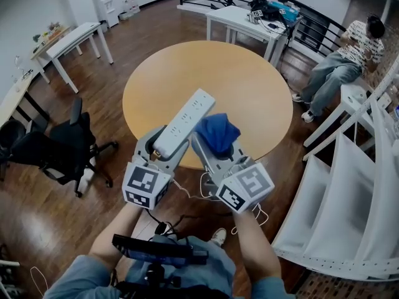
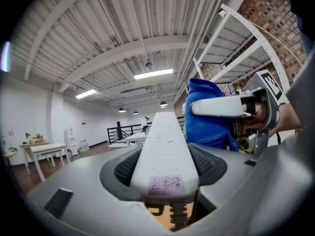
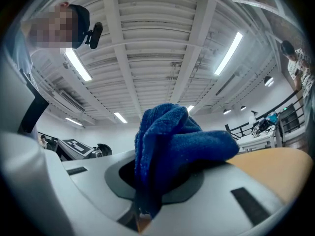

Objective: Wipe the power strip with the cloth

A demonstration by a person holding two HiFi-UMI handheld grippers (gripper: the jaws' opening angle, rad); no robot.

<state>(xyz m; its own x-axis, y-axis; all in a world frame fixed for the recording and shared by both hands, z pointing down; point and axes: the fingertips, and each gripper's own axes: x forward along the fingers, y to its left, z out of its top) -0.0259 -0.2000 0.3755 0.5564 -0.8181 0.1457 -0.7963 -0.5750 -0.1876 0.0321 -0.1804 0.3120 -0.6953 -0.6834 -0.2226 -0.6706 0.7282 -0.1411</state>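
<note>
My left gripper [image 1: 163, 143] is shut on the near end of a long white power strip [image 1: 184, 121], which it holds up above the round wooden table [image 1: 249, 86], slanting up and away to the right. In the left gripper view the power strip [image 2: 165, 146] runs straight out between the jaws, a small label on its near end. My right gripper [image 1: 215, 148] is shut on a bunched blue cloth [image 1: 217, 131], held right beside the strip's middle; whether they touch I cannot tell. The cloth [image 3: 174, 146] fills the jaws in the right gripper view.
A black office chair [image 1: 56, 145] stands left of the table. White desks [image 1: 75, 39] line the far left, another white table [image 1: 246, 20] with gear is behind. A seated person [image 1: 346, 58] is at the far right beside a white shelf frame [image 1: 349, 185].
</note>
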